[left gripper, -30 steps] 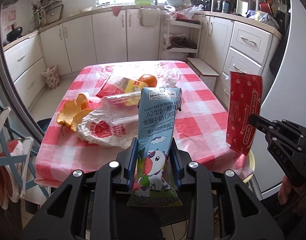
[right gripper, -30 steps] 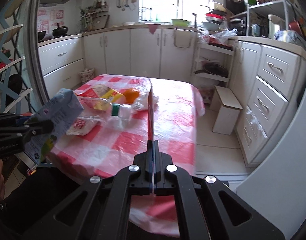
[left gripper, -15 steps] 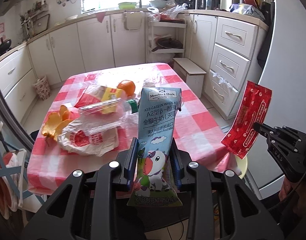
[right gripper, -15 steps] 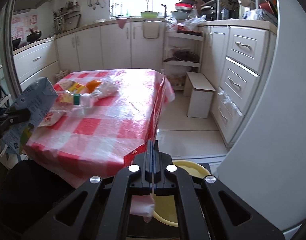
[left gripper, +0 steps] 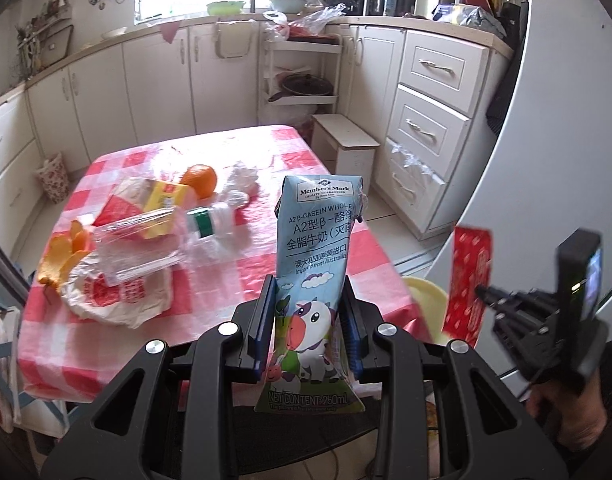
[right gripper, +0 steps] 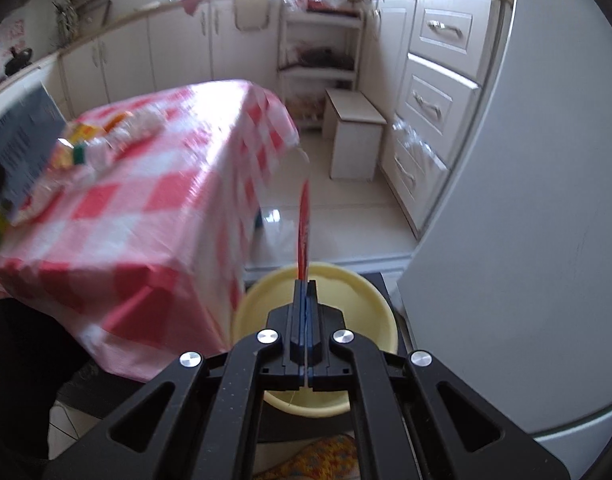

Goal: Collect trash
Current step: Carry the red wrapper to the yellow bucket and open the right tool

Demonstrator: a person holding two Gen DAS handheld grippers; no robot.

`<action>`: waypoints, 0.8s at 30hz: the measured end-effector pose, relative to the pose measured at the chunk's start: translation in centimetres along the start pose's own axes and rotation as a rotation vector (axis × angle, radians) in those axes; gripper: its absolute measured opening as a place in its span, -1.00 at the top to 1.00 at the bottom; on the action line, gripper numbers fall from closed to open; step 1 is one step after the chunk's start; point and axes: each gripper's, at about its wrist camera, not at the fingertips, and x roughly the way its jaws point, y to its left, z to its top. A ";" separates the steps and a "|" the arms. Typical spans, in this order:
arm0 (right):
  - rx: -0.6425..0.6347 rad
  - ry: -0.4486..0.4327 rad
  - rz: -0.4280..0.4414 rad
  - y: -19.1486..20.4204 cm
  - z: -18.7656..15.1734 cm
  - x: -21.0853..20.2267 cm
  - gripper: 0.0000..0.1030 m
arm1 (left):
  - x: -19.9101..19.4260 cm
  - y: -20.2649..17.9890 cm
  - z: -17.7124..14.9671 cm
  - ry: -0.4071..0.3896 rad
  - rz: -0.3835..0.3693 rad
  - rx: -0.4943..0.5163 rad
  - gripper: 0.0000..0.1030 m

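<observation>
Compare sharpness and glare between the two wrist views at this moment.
Left wrist view: milk carton crisp in the left tool, window overexposed, red wrapper slightly smeared. Right wrist view: checked tablecloth streaked with motion blur and glare; right tool and yellow basin sharper.

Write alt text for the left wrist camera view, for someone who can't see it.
The left gripper clamps an upright blue milk carton before a red-checked table strewn with a plastic bottle, orange and wrappers. At right, the right gripper holds a red wrapper near a yellow basin.
</observation>
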 end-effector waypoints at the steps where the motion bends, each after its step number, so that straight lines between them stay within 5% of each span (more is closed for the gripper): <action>1: 0.000 0.014 -0.004 -0.1 -0.1 0.3 0.98 | 0.3 -0.3 0.2 0.002 -0.014 -0.005 0.44; 10: 0.043 0.136 -0.009 -1.2 -1.5 2.9 0.96 | 3.0 -3.4 0.9 0.050 -0.124 -0.029 0.44; 11: 0.059 0.131 -0.008 -1.5 -1.5 2.7 0.80 | 3.3 -3.8 1.1 0.056 -0.136 -0.034 0.44; 12: 0.075 0.115 -0.012 -1.8 -1.4 2.3 0.44 | 3.7 -4.1 1.3 0.062 -0.148 -0.040 0.44; 14: 0.088 0.082 -0.012 -2.0 -1.2 1.6 0.18 | 4.8 -5.0 1.7 0.080 -0.174 -0.052 0.44; 24: 0.166 -0.127 -0.107 -4.0 -0.1 -4.0 0.14 | 10.4 -9.8 2.4 0.167 -0.232 -0.040 0.44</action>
